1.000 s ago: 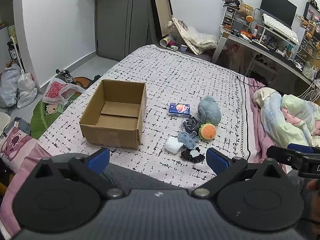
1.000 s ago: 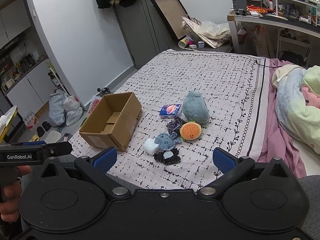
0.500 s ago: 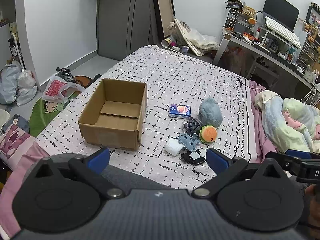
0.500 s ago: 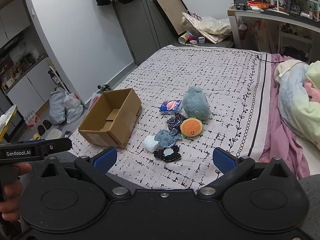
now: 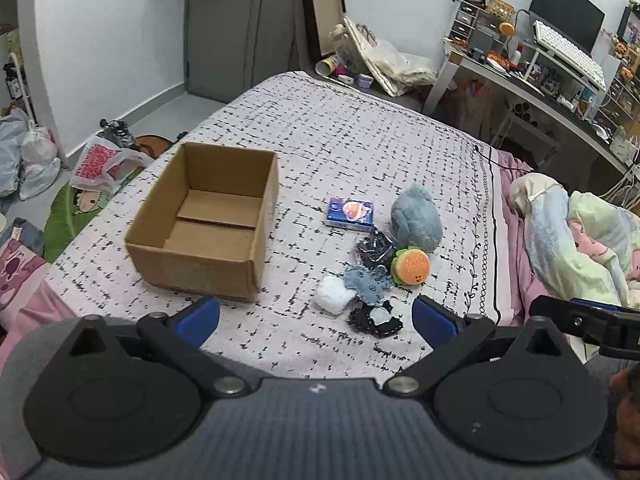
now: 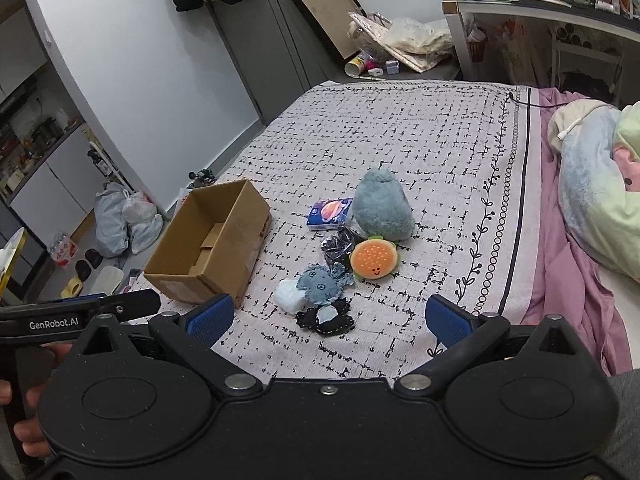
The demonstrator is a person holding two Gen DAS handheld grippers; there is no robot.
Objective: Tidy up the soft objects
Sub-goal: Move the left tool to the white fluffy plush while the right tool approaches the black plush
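Left to right: an open cardboard box [image 5: 208, 220], empty, stands on the bed [image 5: 360, 132] with its patterned cover. Right of it, apart from the box, lies a cluster of soft objects: a white pouch [image 5: 331, 295], a blue denim toy [image 5: 366, 283], a black heart-shaped cushion [image 5: 375, 321], a dark packet [image 5: 374, 246], a blue tissue pack [image 5: 350, 212], a hamburger plush [image 5: 412, 266] and a grey-blue plush [image 5: 416, 218], several touching. The left claw [image 5: 316, 316] and right claw [image 6: 328, 320] both hover released, fingers spread wide, over the bed's near edge, gripping nothing.
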